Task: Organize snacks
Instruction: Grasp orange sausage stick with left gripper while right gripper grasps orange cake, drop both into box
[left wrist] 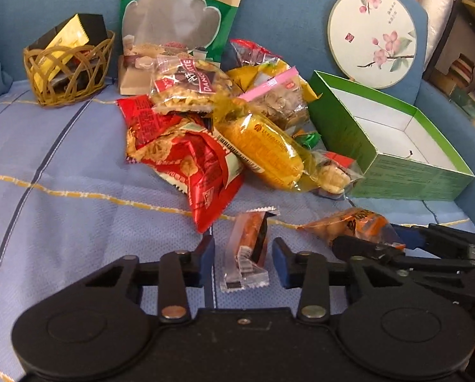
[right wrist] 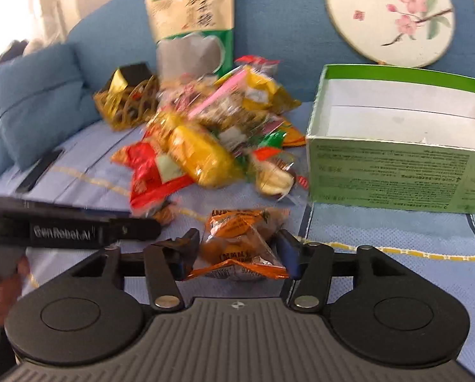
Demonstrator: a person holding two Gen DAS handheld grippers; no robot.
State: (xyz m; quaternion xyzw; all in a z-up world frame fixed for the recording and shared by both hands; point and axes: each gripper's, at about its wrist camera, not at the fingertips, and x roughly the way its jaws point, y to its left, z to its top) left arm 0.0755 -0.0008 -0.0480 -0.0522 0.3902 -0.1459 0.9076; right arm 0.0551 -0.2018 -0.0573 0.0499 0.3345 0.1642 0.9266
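Note:
A small clear packet with an orange stick snack lies on the blue cloth between the jaws of my left gripper. The jaws stand open, with a gap on each side of the packet. My right gripper is shut on an orange crinkly snack packet, also seen low at the right in the left wrist view as the orange packet. Behind both lies a pile of snacks in red, yellow and clear wrappers. An open green box with a white, empty inside stands to the right of the pile.
A wicker basket with black and gold boxes sits at the back left. A tall tan and green pouch and a round flowered fan lean on the blue sofa back. A blue cushion lies far left.

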